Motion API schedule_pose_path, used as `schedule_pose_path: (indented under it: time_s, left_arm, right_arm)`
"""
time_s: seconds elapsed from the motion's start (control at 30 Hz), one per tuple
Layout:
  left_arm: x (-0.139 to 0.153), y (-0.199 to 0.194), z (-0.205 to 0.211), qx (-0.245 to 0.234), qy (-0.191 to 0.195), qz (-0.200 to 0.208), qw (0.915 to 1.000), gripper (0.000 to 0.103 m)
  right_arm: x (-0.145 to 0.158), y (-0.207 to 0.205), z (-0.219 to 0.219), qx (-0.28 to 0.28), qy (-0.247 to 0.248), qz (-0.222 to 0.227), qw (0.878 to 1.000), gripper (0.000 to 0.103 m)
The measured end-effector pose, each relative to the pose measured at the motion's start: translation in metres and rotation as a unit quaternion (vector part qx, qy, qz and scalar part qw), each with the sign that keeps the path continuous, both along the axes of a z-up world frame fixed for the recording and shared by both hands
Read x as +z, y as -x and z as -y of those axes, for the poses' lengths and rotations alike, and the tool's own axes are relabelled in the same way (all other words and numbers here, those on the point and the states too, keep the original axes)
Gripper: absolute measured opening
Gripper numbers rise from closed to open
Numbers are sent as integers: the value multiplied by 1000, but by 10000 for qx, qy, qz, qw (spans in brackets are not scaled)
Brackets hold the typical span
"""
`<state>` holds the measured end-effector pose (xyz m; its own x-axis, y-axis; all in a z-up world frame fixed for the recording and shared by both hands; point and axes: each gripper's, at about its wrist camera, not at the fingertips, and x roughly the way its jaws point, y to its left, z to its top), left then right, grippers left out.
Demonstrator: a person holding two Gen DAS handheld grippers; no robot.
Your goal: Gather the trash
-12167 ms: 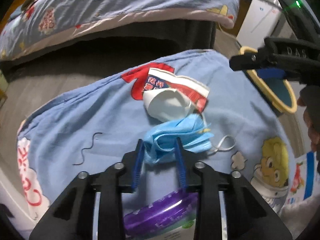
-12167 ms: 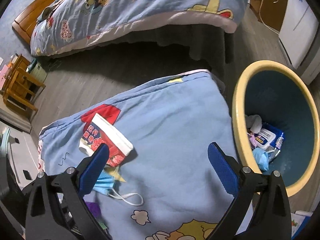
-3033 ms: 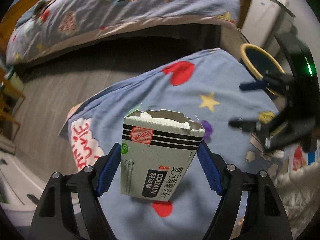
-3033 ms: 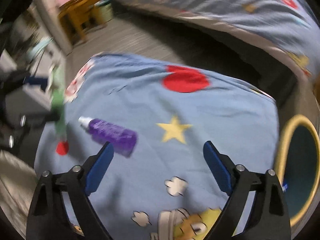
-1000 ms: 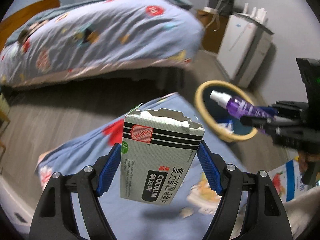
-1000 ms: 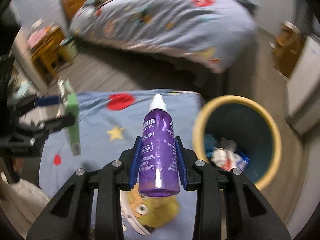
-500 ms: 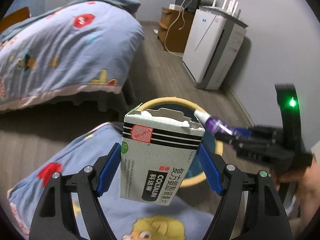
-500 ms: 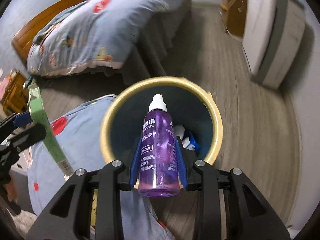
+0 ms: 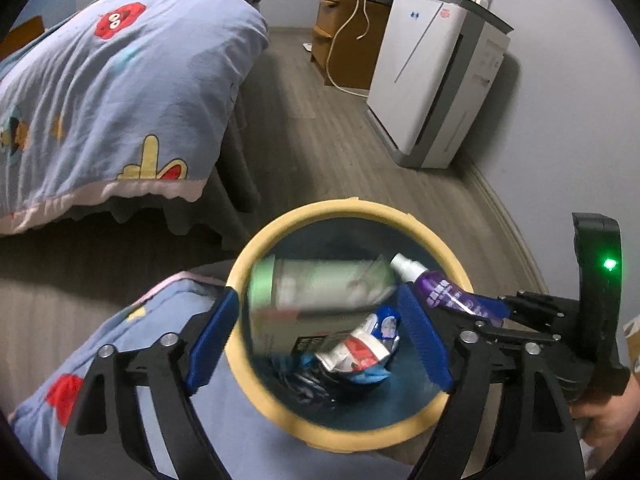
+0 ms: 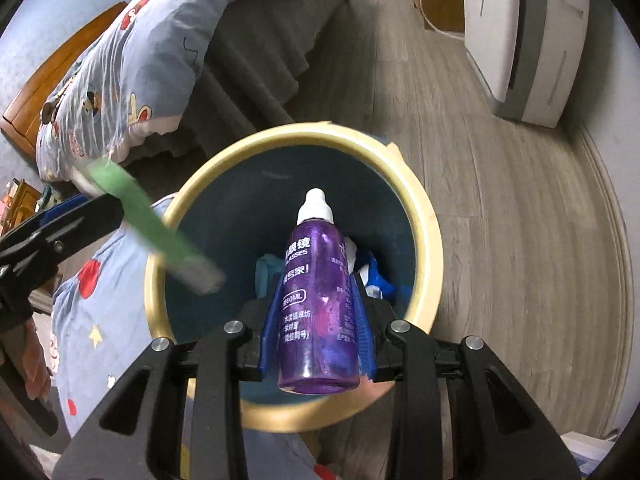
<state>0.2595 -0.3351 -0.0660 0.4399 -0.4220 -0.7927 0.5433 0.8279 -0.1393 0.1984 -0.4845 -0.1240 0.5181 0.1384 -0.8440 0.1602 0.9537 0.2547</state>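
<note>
As the left claw (image 9: 320, 332) spreads, the box (image 9: 320, 288) drops free above the bin (image 9: 256, 364).

The purple bottle (image 10: 318, 312) bears white print: Chinese characters "眼镜", "GLASSES" partly cut off, and "60ML" in an oval. The falling box (image 9: 320, 292) is too blurred to read.

Both cameras ride on hand-held grippers and look steeply down into the same yellow-rimmed bin (image 9: 256, 258), close above its mouth. The left wrist view sits at the bin's left, facing the far air purifier (image 9: 432, 80) and cabinet (image 9: 348, 40), with the bed (image 9: 100, 92) at far left. The right wrist view hangs nearer the bin's centre. Both share the bin, the bed, the grey wood floor (image 10: 500, 200) and the purifier; each also catches the other gripper at its edge.
</note>
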Motion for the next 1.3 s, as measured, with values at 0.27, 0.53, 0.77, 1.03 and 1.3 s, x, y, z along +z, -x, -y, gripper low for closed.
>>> schedule_pose_path:
  time_s: [0.27,0.53,0.77,1.03,1.3]
  left_arm:
    - [0,11,-19,9,42,-24,10000,88]
    - [34,57,-49,-86,-25,267,9996,89]
    - [62,109,-74,-170,-140,493,9985,94]
    - [67,156,-107,217,-404,579,9973,98]
    - [71,163,-103,379,-330,801,9955,98]
  right_arm:
    - [1,2,-2,95,208,-154,9996,42]
    - [51,36,-17,196,430,185,9987,42]
    - [90,87,-31,54,599,340,9976,57]
    - [110,139,-39,-241,594,576,9963,95]
    - [118,149,-51,-501,779,814,9924,97]
